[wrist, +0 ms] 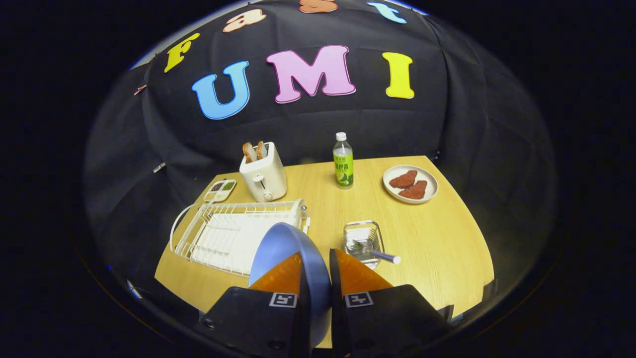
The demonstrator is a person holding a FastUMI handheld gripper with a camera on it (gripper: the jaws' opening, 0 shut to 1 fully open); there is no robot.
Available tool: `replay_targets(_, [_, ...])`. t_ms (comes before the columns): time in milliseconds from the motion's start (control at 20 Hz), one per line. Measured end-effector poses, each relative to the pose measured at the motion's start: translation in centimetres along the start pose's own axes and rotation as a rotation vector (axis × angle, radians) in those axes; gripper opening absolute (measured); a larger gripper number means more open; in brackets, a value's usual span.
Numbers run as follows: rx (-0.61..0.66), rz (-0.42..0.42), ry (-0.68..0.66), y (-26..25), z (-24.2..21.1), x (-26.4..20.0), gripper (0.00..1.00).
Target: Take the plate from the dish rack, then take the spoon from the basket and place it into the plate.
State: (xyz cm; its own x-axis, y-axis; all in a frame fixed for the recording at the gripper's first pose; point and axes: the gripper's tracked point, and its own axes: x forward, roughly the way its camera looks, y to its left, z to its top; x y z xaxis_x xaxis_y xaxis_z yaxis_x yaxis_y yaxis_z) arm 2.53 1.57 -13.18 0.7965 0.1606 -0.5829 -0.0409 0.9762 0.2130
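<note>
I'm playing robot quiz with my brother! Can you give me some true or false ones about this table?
1. The claw is shut on the blue plate. True.
2. The spoon lies in the blue plate. False: it sits in the wire basket.
3. The toaster holds bread slices. True.
4. The bottle lies on its side. False: it stands upright.
5. The dish rack holds a plate. False: the claw lifted it clear.

Blue plate (285, 248), white dish rack (233, 233), pale wooden table (437, 238), green-labelled bottle (343, 161).
</note>
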Motion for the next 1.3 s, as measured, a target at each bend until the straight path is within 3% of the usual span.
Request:
replay_targets(250, [0.116,0.014,0.074,-3.2,-6.5,-2.2,0.20])
replay_targets(550, [0.182,-0.014,0.101,-7.4,-9.2,0.8,0.20])
replay_targets(750, [0.240,0.010,0.176,-9.0,-10.5,4.1,0.20])
replay_targets(850, [0.222,0.007,0.224,-10.1,-11.6,5.2,0.21])
replay_targets(1000, [0.238,0.072,0.263,-10.0,-12.1,6.3,0.22])
replay_targets(1300, [0.121,0.144,0.290,-11.9,-13.9,8.3,0.26])
